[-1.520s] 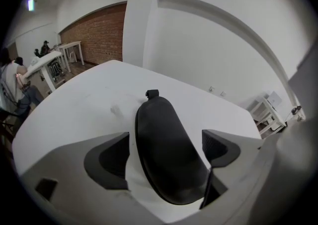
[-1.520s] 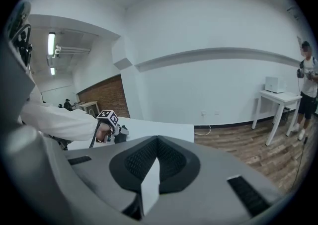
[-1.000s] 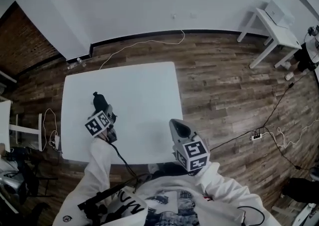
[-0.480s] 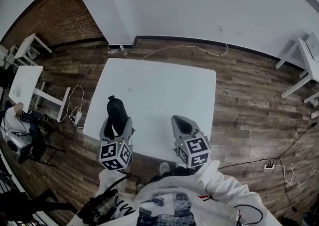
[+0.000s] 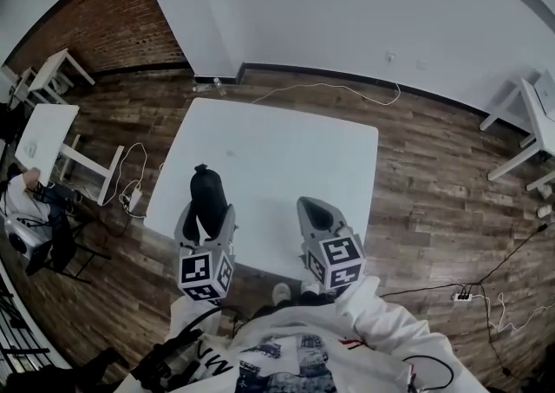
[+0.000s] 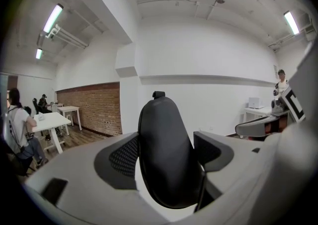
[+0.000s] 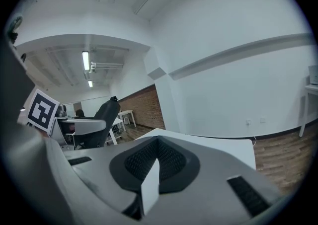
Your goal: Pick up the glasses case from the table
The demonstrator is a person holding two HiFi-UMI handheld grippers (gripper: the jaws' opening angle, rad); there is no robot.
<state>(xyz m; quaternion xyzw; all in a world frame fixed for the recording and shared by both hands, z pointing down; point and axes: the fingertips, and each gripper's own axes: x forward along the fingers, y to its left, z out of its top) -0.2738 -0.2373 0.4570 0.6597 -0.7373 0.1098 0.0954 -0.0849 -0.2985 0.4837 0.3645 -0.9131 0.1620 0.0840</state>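
The black glasses case (image 5: pixel 206 190) is up off the white table (image 5: pixel 286 144), and my left gripper (image 5: pixel 208 213) is shut on it near the table's front left corner. In the left gripper view the case (image 6: pixel 164 129) stands upright between the two dark pads and fills the gap, its small tab on top. My right gripper (image 5: pixel 314 214) hovers over the table's front edge to the right, shut, with nothing in it. In the right gripper view its pads (image 7: pixel 171 162) meet, and the held case (image 7: pixel 107 111) shows at the left.
Small white tables (image 5: pixel 43 127) and a seated person (image 5: pixel 26 196) are at the left, by a brick wall. A white cable (image 5: pixel 334 88) lies on the wood floor behind the table. Another white table (image 5: pixel 531 122) and a power strip (image 5: pixel 460 297) are at the right.
My left gripper has risen from the tabletop with the case in it and come toward the front edge. The head view has swung left. My right gripper shifted a little.
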